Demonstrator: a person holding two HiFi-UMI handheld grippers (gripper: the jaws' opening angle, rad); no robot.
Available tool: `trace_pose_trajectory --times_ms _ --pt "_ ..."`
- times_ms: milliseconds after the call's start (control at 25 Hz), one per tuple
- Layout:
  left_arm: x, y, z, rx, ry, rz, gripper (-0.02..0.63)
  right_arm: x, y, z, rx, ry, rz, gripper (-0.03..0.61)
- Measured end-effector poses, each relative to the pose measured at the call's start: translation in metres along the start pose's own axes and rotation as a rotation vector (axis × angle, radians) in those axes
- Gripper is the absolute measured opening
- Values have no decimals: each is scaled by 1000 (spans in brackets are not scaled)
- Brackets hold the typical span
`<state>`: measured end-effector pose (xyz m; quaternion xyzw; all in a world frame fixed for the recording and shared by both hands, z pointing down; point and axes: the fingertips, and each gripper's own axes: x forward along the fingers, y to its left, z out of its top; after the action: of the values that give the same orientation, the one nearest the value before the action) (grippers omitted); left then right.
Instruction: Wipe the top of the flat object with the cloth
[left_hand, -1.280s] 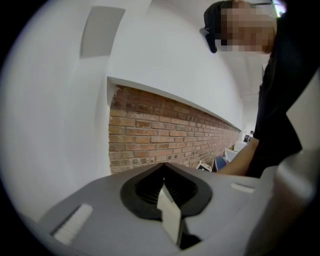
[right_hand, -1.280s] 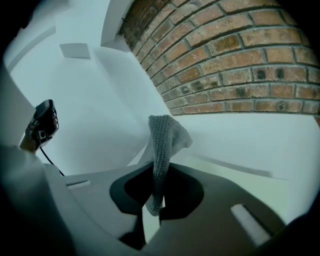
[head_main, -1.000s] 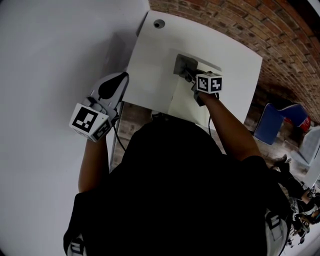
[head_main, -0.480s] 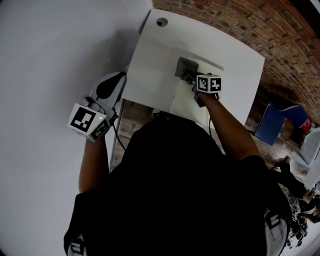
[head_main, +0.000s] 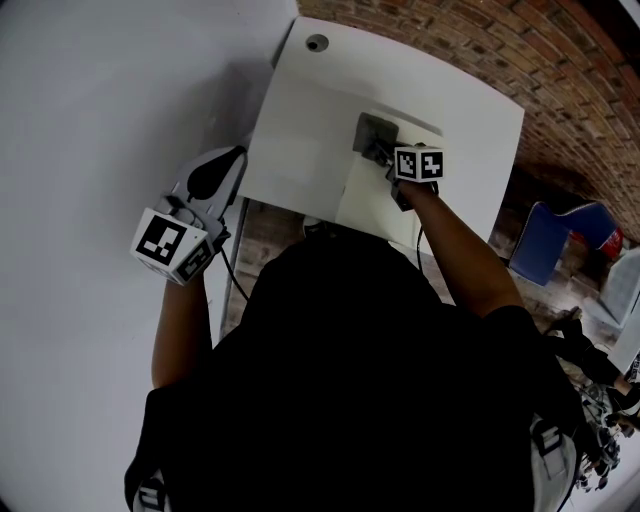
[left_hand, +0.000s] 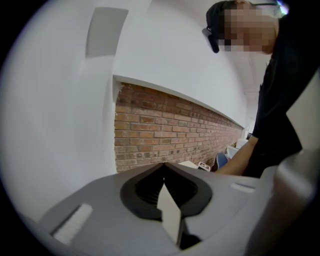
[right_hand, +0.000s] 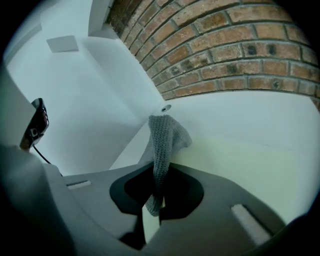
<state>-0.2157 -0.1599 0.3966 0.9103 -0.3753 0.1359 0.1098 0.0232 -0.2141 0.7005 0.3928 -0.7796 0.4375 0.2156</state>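
The head view looks steeply down on the white table (head_main: 300, 130). The right gripper view rides low over the table, facing the brick wall (right_hand: 240, 45) beyond it; the left gripper view, left of the table, shares that wall.

One grey knitted cloth (right_hand: 164, 137). One pale cream flat board (head_main: 372, 205), on one white rectangular table (head_main: 300, 140) with one round grommet hole (head_main: 317, 43). Two grey plastic grippers: left gripper (head_main: 238, 156) and right gripper (head_main: 379, 152) (one black-and-white marker cube on each). One blue seat-like shape (head_main: 548, 245).
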Motion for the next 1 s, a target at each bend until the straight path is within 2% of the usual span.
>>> trace_pose_trajectory --times_ms 1000 --pt "46 -47 16 22 -18 -98 2 -67 -81 -30 111 -36 -128 11"
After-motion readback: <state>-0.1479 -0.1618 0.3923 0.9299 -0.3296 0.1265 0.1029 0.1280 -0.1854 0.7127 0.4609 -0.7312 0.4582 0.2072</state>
